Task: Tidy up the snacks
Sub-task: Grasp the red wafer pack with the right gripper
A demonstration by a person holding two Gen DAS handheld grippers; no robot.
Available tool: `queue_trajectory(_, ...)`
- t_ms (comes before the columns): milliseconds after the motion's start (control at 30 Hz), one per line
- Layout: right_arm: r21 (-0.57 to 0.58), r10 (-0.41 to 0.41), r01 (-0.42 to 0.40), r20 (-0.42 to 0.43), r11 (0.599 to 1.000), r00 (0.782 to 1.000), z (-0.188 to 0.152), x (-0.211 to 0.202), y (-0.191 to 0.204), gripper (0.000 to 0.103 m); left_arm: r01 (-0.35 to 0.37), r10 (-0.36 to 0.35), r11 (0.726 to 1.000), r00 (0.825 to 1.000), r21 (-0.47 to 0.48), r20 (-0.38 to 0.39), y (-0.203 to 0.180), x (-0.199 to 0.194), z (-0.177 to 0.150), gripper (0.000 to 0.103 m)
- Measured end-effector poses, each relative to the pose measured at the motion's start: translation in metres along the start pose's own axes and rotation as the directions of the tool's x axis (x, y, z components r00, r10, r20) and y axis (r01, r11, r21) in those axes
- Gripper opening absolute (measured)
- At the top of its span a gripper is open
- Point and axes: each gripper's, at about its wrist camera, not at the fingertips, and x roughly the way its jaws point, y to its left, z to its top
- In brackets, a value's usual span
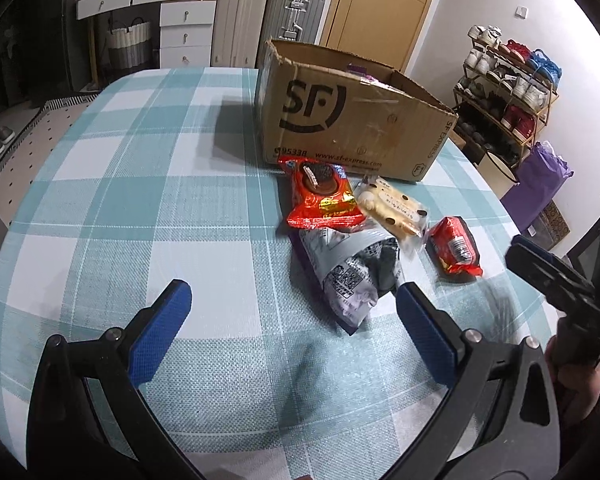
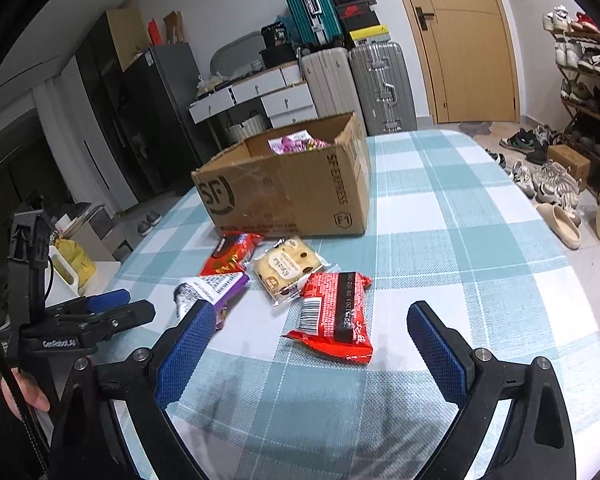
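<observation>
A checked teal tablecloth [image 2: 440, 208] is covering the table, with suitcases and a shoe rack lying behind. The left gripper [image 1: 294, 310] is hovering released before the grey-purple pouch [image 1: 350, 270]. The red cookie pack [image 1: 322, 196], pale biscuit packet [image 2: 286, 270] and red wafer pack [image 2: 332, 314] are lying before the SF cardboard box [image 2: 292, 188]. The right gripper [image 2: 310, 334] is hanging spread wide. Risk: slick film is likely slipping between pads, or overlapping packets are dragging along.

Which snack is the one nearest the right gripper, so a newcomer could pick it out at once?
Start at the cardboard box on the checked tablecloth; four snack packs lie in front of it. Nearest the open right gripper is the red packet beside the clear-wrapped pastry. Only this one has a black stripe and a white barcode facing up.
</observation>
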Motion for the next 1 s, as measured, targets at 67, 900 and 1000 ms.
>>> queue_trajectory(67,0.001,-0.003,0.003,-0.015,1.000,1.000,0.001,0.009,0.000,0.098,0.004,-0.004,1.000,1.000,-0.006,-0.001,0.002,0.003,0.000,0.102)
queue_trajectory(900,-0.032,-0.055,0.050,-0.160,0.998,0.986,0.007,0.072,-0.005,0.045,0.037,-0.038,0.999,0.998,-0.031,-0.044,0.010,0.016,-0.001,0.102)
queue_trajectory(1000,-0.020,-0.038,0.035,-0.152,0.999,0.988,0.002,0.064,-0.004,0.045,0.038,-0.039,0.999,0.998,-0.024,-0.044,0.006,0.014,-0.001,0.102)
